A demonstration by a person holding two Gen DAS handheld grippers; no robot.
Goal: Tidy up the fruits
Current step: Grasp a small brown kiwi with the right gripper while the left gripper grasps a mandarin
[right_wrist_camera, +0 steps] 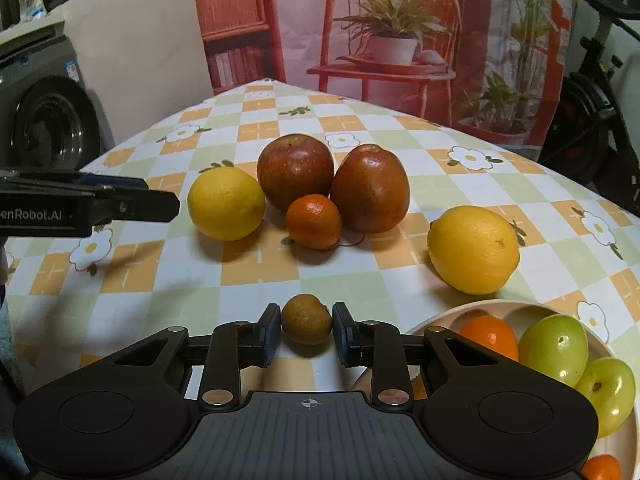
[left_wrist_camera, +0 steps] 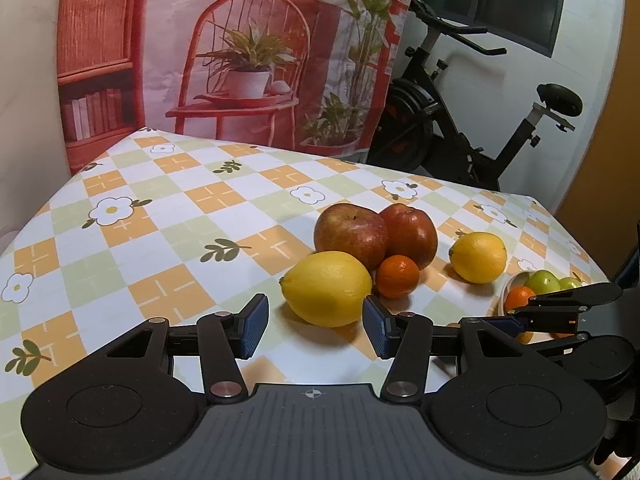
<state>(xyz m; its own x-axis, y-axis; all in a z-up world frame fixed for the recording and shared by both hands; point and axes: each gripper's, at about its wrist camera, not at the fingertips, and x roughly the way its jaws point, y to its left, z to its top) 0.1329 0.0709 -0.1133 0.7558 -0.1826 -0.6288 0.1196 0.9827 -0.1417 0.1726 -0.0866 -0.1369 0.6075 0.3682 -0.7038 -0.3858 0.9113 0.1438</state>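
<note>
My right gripper [right_wrist_camera: 306, 314] is shut on a small brown fruit [right_wrist_camera: 306, 320] low over the tablecloth, a pad on each side. Beside it on the right, a cream bowl [right_wrist_camera: 504, 307] holds green fruits [right_wrist_camera: 554, 350] and oranges [right_wrist_camera: 490, 336]. Further back sit two red apples [right_wrist_camera: 295, 170], a tangerine [right_wrist_camera: 314, 222] and two lemons [right_wrist_camera: 226, 204]. My left gripper [left_wrist_camera: 315, 312] is open and empty, with the nearer lemon [left_wrist_camera: 326, 286] just ahead of its tips. It also shows side-on as the left gripper [right_wrist_camera: 120, 204], a little short of that lemon.
The table wears a checked flower tablecloth [left_wrist_camera: 160, 220] whose far edge meets a printed backdrop [left_wrist_camera: 240, 60]. An exercise bike [left_wrist_camera: 460, 120] stands behind the table on the right, and a dark appliance [right_wrist_camera: 48, 120] stands off its left side.
</note>
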